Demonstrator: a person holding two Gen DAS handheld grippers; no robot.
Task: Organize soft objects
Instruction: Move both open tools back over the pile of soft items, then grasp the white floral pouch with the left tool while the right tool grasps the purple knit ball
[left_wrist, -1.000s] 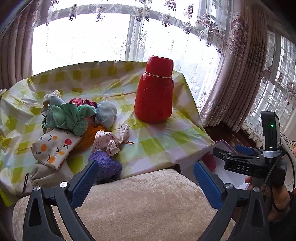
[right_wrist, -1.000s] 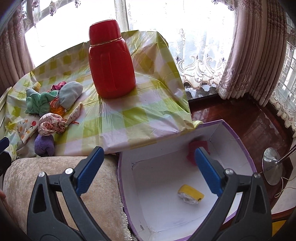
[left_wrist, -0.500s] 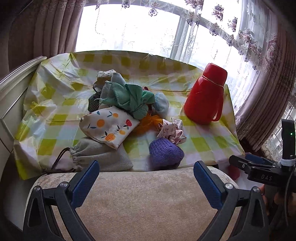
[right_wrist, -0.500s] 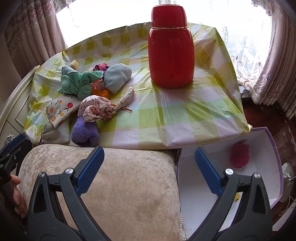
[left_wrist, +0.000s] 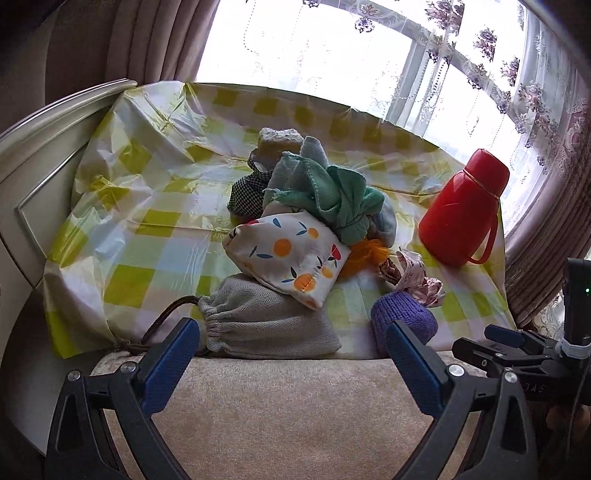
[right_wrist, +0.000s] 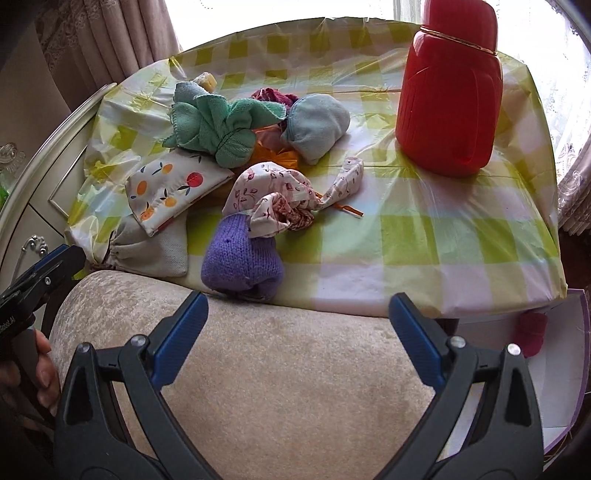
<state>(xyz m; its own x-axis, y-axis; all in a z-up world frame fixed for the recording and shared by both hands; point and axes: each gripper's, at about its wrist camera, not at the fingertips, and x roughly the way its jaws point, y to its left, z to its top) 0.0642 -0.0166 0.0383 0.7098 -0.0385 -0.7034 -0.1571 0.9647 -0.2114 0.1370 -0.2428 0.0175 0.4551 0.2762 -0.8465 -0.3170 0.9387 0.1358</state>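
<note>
Ahead of both open, empty grippers — left gripper (left_wrist: 291, 349), right gripper (right_wrist: 297, 334) — soft things lie heaped on the checked surface (right_wrist: 424, 236): a grey pouch (left_wrist: 269, 325) past the left fingers, a purple knit (right_wrist: 242, 258) just beyond the right fingers, near a red flask (right_wrist: 448, 96).

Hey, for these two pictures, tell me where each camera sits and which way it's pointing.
Left wrist: on the left gripper, looking over a beige cushion at the cloth pile; its open jaws show, and the right gripper at the right edge.
Right wrist: on the right gripper, facing the same table; open jaws, a hand holding the left gripper.
Both share the red flask, purple knit and fruit-print pouch.
</note>
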